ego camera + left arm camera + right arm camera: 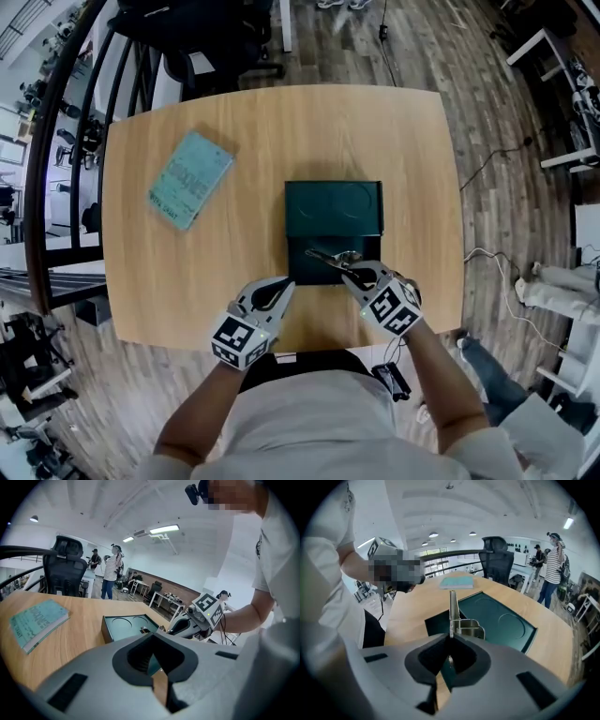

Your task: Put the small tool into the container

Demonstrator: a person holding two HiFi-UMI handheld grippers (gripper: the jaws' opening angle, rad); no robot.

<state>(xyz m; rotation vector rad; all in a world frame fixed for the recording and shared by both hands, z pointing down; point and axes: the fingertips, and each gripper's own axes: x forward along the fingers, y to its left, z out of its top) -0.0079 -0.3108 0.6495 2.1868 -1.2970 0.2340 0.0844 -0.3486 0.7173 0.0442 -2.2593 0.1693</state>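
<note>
So, quick look at where things stand. The right gripper (349,269) has its jaws pinched down on the small tool (333,256), a thin shiny metal piece. It's gripped by one end so the rest sticks out past the tips. That makes sense to me: holding it by the end leaves the long part free to go into the box first.

The tool hangs over the 6 o'clock end of the container (298,202), the dark green box in the middle of the table (403,141), above what looks like the deeper section. Whether it touches the bottom I can't tell. The 12 o'clock half has two round recesses, both empty.

The left gripper (279,287) sits just off the container's 7 o'clock corner, jaws together with nothing in them. My guess is it's parked there to steady the box if it slides. A teal book (190,178) lies out at 10 o'clock, well apart and not involved. Next step, I reckon: lower a touch and let go.
</note>
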